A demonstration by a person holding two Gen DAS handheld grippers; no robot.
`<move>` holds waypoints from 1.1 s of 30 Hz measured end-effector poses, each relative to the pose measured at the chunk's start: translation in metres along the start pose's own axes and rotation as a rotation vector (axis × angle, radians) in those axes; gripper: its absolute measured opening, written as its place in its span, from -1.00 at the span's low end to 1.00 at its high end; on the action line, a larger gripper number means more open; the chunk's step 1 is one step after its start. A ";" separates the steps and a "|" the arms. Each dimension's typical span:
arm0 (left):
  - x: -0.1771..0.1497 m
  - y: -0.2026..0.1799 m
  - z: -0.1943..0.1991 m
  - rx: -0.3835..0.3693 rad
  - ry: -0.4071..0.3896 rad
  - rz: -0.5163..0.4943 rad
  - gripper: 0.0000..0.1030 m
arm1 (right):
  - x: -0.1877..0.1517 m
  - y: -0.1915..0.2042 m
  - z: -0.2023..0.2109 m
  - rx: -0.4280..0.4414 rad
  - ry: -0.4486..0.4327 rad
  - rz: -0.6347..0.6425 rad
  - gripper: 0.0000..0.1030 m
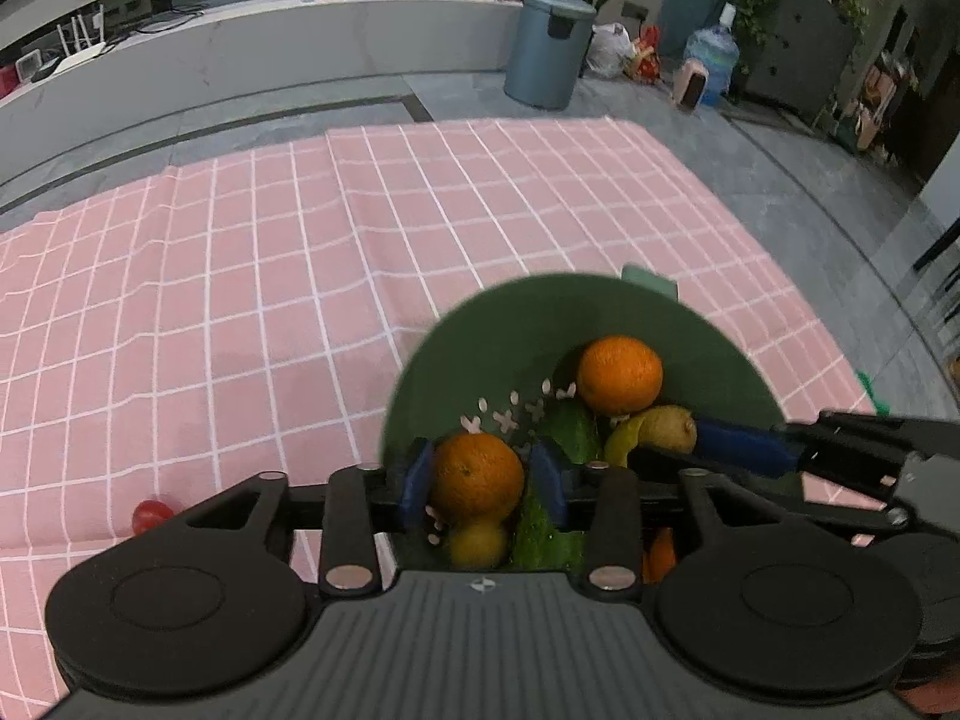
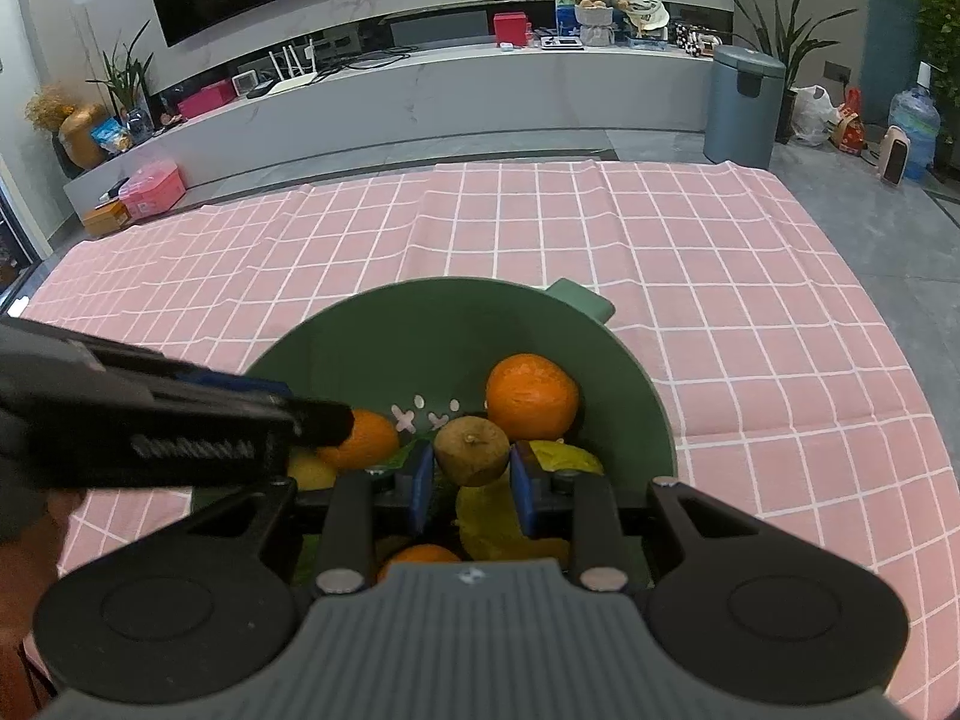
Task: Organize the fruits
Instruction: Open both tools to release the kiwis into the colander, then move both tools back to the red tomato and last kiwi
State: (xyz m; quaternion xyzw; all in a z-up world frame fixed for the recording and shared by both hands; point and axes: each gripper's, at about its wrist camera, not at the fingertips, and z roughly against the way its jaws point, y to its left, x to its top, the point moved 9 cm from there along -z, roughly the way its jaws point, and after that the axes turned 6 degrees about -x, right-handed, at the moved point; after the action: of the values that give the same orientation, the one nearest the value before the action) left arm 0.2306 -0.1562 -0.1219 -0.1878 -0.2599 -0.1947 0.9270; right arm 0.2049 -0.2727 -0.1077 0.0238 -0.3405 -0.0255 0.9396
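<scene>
A green bowl (image 1: 516,324) (image 2: 384,330) stands on the pink checked cloth and holds several fruits. My left gripper (image 1: 483,477) is over the bowl, its blue pads closed on an orange (image 1: 477,474), also seen in the right wrist view (image 2: 363,438). My right gripper (image 2: 471,474) is over the bowl too, shut on a brownish-yellow pear (image 2: 471,450) (image 1: 666,429). A second orange (image 1: 619,375) (image 2: 531,396) lies loose at the bowl's far side. A yellow fruit (image 2: 510,516), green leaves (image 1: 573,435) and another orange (image 2: 420,555) lie beneath.
A small red fruit (image 1: 150,515) lies on the pink cloth (image 1: 240,300) left of the bowl. Beyond the cloth are grey floor, a grey bin (image 1: 549,48) (image 2: 744,102), a water bottle (image 2: 912,120) and a long low white cabinet (image 2: 420,90).
</scene>
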 end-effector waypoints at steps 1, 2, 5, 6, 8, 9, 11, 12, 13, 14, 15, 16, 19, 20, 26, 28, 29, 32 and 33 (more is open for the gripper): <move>0.001 0.001 0.004 -0.005 -0.012 0.008 0.07 | 0.000 0.001 0.000 0.003 0.000 0.004 -0.54; 0.002 0.003 0.008 -0.006 -0.023 0.016 0.07 | 0.000 0.002 0.000 0.007 0.000 0.010 -0.54; 0.006 0.005 0.019 -0.012 -0.046 0.035 0.07 | -0.002 0.006 -0.003 0.017 0.016 0.033 -0.54; 0.007 0.006 0.022 -0.005 -0.054 0.038 0.08 | -0.003 0.008 -0.005 0.019 0.025 0.043 -0.53; 0.008 0.008 0.029 0.010 -0.068 0.039 0.08 | -0.003 0.012 -0.005 0.013 0.025 0.065 -0.52; 0.008 0.009 0.032 0.009 -0.075 0.040 0.08 | -0.003 0.013 -0.005 0.014 0.028 0.072 -0.52; 0.008 0.011 0.039 0.008 -0.086 0.044 0.09 | -0.003 0.015 -0.005 0.011 0.027 0.082 -0.52; 0.008 0.012 0.041 0.011 -0.090 0.045 0.10 | -0.003 0.015 -0.004 0.011 0.024 0.082 -0.52; 0.007 0.014 0.044 0.017 -0.094 0.045 0.11 | -0.002 0.013 -0.003 0.013 0.017 0.079 -0.50; 0.006 0.016 0.046 0.024 -0.095 0.045 0.12 | -0.001 0.012 -0.002 0.015 0.007 0.076 -0.39; 0.004 0.018 0.049 0.032 -0.096 0.044 0.13 | 0.000 0.012 0.000 0.016 -0.004 0.075 -0.23; 0.002 0.020 0.051 0.043 -0.098 0.041 0.13 | 0.001 0.012 0.003 0.017 -0.019 0.075 -0.20; -0.004 0.026 0.059 0.064 -0.104 0.033 0.13 | 0.002 0.015 0.012 0.013 -0.056 0.092 -0.10; -0.006 0.028 0.063 0.069 -0.108 0.027 0.13 | 0.003 0.017 0.015 0.008 -0.071 0.103 -0.08; -0.013 0.040 0.085 0.110 -0.151 -0.014 0.14 | 0.011 0.039 0.040 0.002 -0.190 0.181 0.02; -0.016 0.047 0.093 0.124 -0.169 -0.023 0.14 | 0.012 0.050 0.046 0.020 -0.218 0.195 0.05; -0.017 0.051 0.097 0.129 -0.177 -0.026 0.14 | 0.011 0.055 0.049 0.028 -0.228 0.202 0.05; -0.020 0.062 0.107 0.139 -0.201 -0.029 0.14 | 0.009 0.074 0.054 0.051 -0.249 0.229 0.05; -0.022 0.066 0.110 0.139 -0.210 -0.030 0.13 | 0.008 0.082 0.054 0.059 -0.249 0.241 0.05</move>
State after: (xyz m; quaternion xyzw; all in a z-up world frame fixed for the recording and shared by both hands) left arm 0.1989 -0.0443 -0.0628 -0.1387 -0.3710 -0.1693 0.9025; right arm 0.1784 -0.1932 -0.0560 0.0070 -0.4552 0.0946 0.8853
